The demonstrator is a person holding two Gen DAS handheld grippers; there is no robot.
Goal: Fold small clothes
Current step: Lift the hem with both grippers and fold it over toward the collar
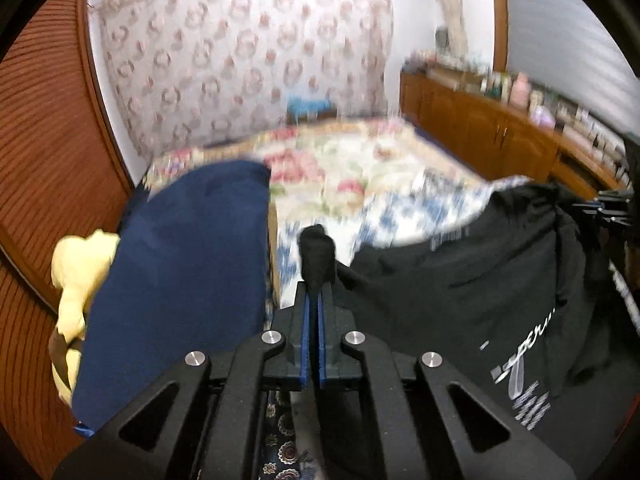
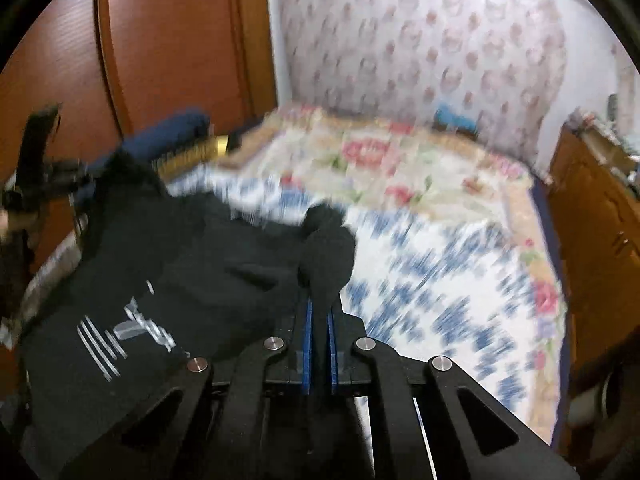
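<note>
A black garment with white print (image 1: 472, 280) hangs in the air above the bed, stretched between both grippers. My left gripper (image 1: 315, 284) is shut on one bunched corner of it, which pokes out past the fingertips. My right gripper (image 2: 320, 300) is shut on another bunched corner; the garment (image 2: 160, 280) drapes away to the left of it. The right gripper's far end shows at the right edge of the left wrist view (image 1: 612, 208), and the left gripper shows at the left edge of the right wrist view (image 2: 36, 176). Both views are motion-blurred.
A bed with a floral quilt (image 2: 420, 184) and a blue-patterned white sheet (image 2: 432, 280) lies below. A dark blue cloth (image 1: 180, 272) and a pale yellow item (image 1: 80, 272) sit at the left. A wooden cabinet (image 1: 500, 132) with clutter stands right; a wooden wardrobe (image 2: 160, 40) stands left.
</note>
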